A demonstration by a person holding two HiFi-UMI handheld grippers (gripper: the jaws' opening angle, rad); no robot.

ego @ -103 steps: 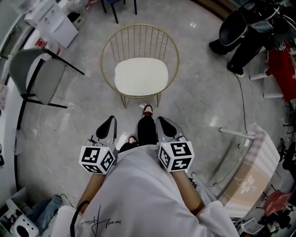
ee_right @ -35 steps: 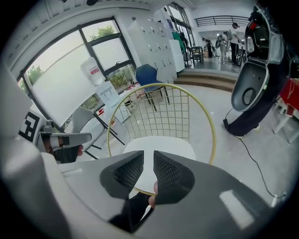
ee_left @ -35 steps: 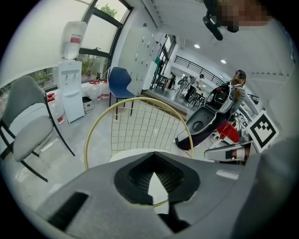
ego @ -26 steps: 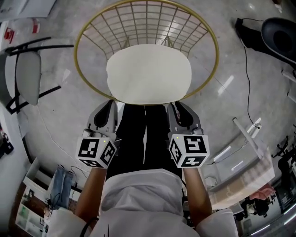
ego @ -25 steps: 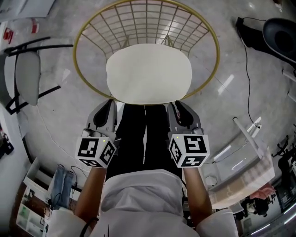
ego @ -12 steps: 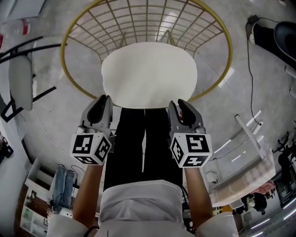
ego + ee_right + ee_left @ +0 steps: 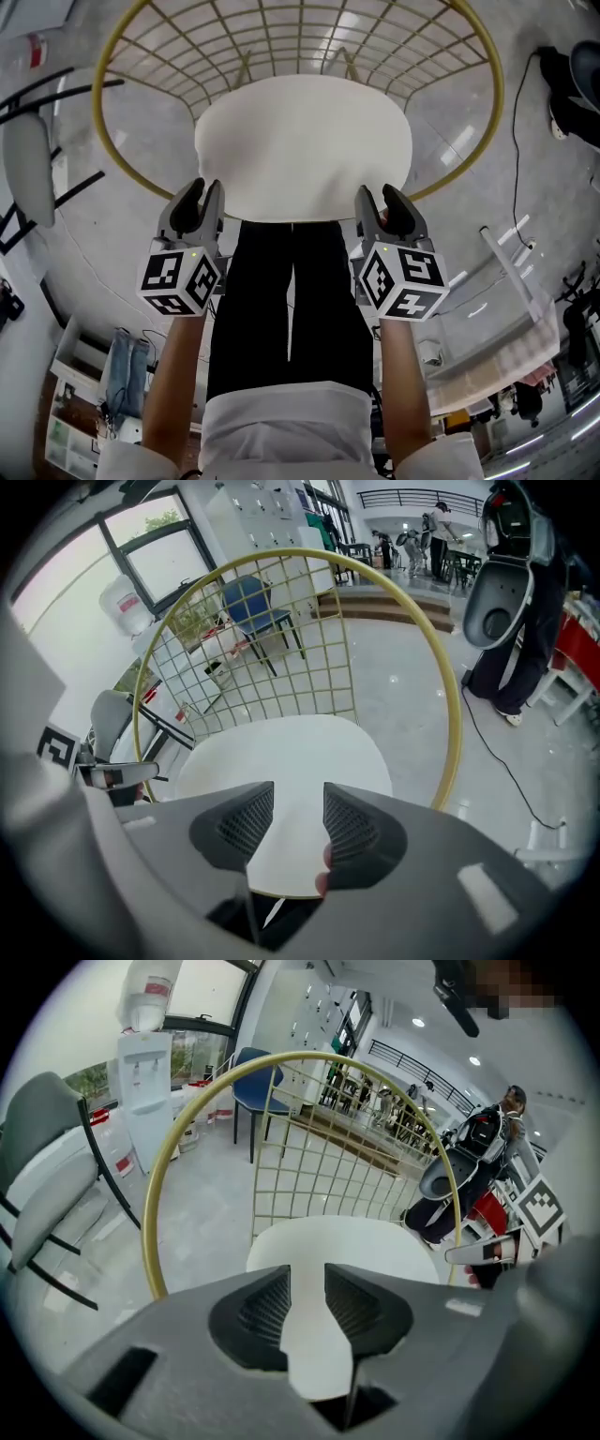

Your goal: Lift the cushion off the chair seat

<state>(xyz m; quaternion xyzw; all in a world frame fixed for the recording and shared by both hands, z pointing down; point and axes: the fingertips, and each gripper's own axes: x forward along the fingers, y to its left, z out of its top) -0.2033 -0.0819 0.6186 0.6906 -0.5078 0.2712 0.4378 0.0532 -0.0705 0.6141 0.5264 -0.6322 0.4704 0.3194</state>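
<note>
The cushion [image 7: 302, 145] lay flat on the seat of the gold wire chair [image 7: 111, 141], an off-white rounded pad filling the seat inside the hoop, its near edge towards the person.

At the near-left corner, the left gripper [image 7: 197, 202] pointed down at that edge. Its jaws had just been opening and stood apart, pressing on nothing; in the left gripper view the pad [image 7: 347, 1241] showed through the gap of the left gripper [image 7: 307, 1302], beyond the tips.

Across the middle, the pad looked thin, soft and light, with a smooth cover. It would likely sag if raised by one corner alone, so the near edge at both corners seemed the place to take hold, deep enough that the cover would not slip.

At the near-right corner, the right gripper [image 7: 386, 204] matched it: jaws just opened, spread, empty, the cushion's rim [image 7: 281, 752] visible between them. Contact with the pad could not be made out.
</note>
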